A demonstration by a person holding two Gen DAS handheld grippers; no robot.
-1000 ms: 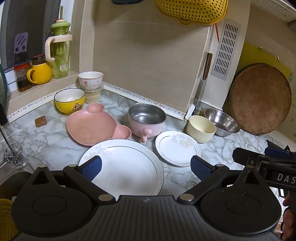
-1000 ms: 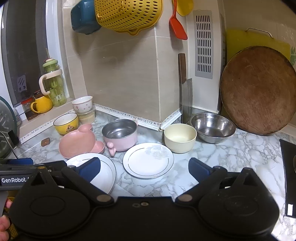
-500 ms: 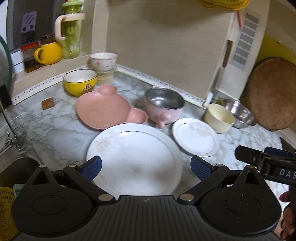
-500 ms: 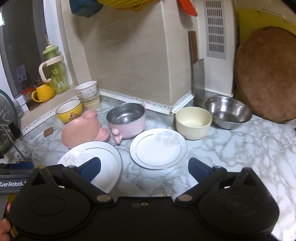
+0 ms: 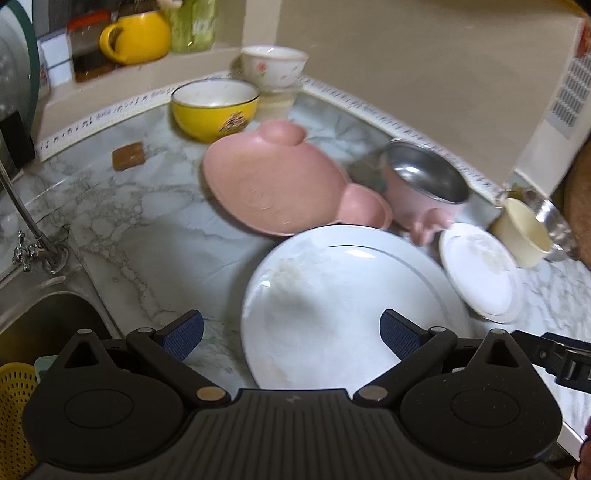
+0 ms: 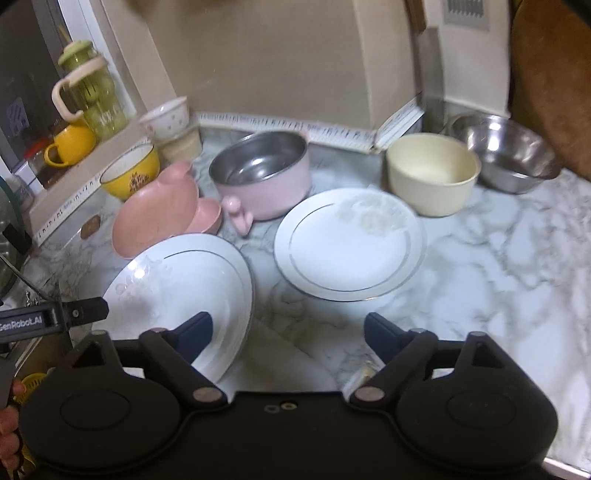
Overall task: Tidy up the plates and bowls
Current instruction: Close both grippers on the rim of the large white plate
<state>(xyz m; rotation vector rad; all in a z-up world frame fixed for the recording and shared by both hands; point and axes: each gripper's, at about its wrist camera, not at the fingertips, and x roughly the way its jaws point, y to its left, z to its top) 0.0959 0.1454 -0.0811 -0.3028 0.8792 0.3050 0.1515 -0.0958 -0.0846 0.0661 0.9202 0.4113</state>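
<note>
A large white plate [image 5: 343, 295] [image 6: 177, 284] lies near the counter's front edge. My left gripper [image 5: 291, 332] hangs open above it, its right finger over the plate and the plate's left rim under the gap. My right gripper [image 6: 290, 328] hovers just short of a small white plate [image 6: 349, 243]; its jaws are closing and its pads touch nothing, with only the large plate's right rim below the gap. Behind stand a pink bear-shaped plate [image 5: 273, 188], a pink steel-lined pot [image 6: 262, 173], a yellow bowl [image 5: 214, 107], a white flowered bowl [image 5: 273, 66], a cream bowl [image 6: 430, 173] and a steel bowl [image 6: 506, 151].
A sink [image 5: 37, 325] with a tap [image 5: 33, 240] and a yellow strainer [image 5: 14, 406] lies at the left. A ledge holds a yellow mug [image 5: 136, 35] and a green bottle [image 6: 88, 92]. A round wooden board [image 6: 554, 74] leans at the right. Bare marble [image 6: 498, 295] spreads right of the small plate.
Both grippers have come down and forward toward the plates, so the dishes look larger. The left view has swung toward the sink. The right jaws stand a little narrower.
</note>
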